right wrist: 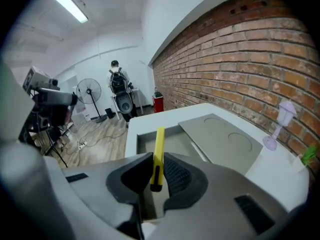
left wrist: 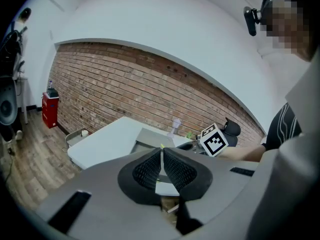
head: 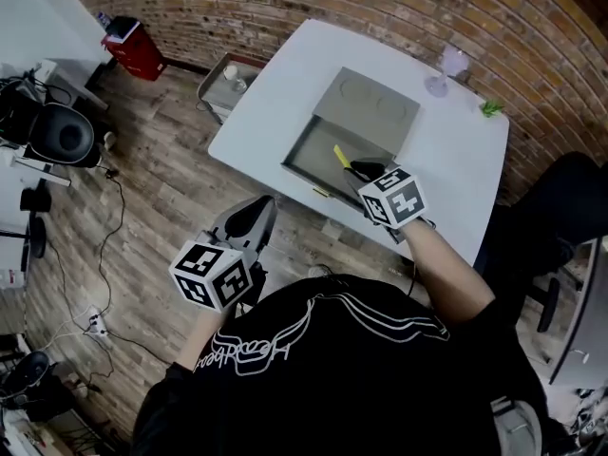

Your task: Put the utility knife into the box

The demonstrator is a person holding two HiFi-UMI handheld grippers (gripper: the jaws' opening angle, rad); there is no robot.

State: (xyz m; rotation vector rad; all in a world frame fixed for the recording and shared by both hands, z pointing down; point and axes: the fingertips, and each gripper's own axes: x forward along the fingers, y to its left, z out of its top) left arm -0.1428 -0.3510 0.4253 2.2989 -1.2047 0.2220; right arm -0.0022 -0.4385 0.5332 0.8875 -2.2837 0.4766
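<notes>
Head view: the left gripper (head: 258, 209) is nearest, at 7 o'clock, jaws together on nothing. Farther out, the right gripper (head: 361, 171) pinches the knife (right wrist: 158, 146) near its dark butt, tip at 12 o'clock over the box (head: 312, 156). Light, stiff, slick plastic likely suits this flat-side grip but could pivot.

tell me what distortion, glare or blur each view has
Head view: fisheye bends the brick wall into an arc, box sharp. Left gripper view: dark corners, wall bowed, foreground soft. Right gripper view: knife crisp, ceiling light blown out white.
</notes>
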